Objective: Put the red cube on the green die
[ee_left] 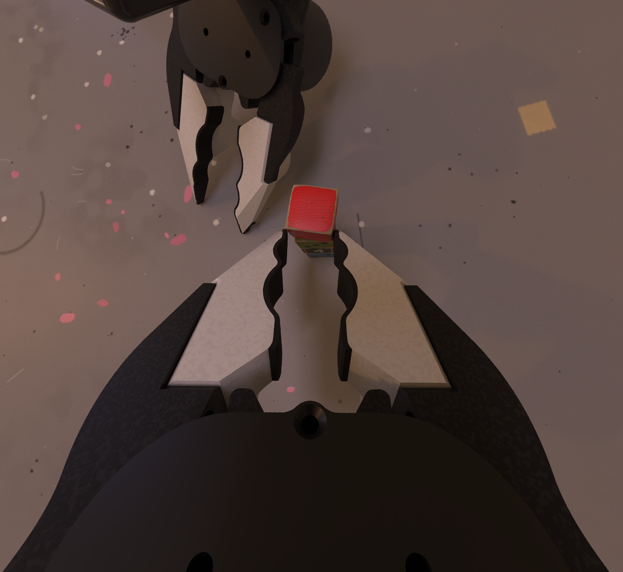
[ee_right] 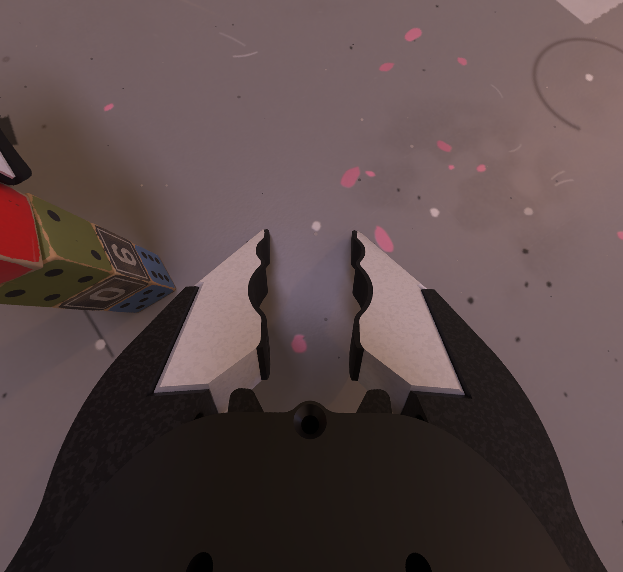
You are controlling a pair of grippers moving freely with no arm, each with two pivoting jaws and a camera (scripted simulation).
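- Left wrist view looks down on a little tower: the red cube [ee_left: 312, 208] sits on top of the green die [ee_left: 313, 244], which stands on a dark numbered block [ee_right: 119, 274] and a blue die [ee_right: 153, 281] at the bottom.
- The left gripper [ee_left: 310, 235] has its fingertips at either side of the cube's near lower edge; the jaws are parted about a cube's width. Whether the pads actually touch the cube I cannot tell, but they don't look clamped on it.
- The cube sits slightly twisted and shifted against the die beneath, overhanging a little at one corner.
- The right gripper [ee_right: 310, 235] hangs over bare speckled table [ee_right: 337, 100] beside the stack, fingers wide apart, holding nothing.
- To my eye the placing is done and the step now is letting go cleanly. I'd widen the left fingers evenly, so neither pad drags the cube, then pull straight up and away.
- A sideways brush would be the risk: four blocks high, the stack looks easy to topple.
- The right gripper's near finger is close to the stack's base, so it is best kept out of the way.
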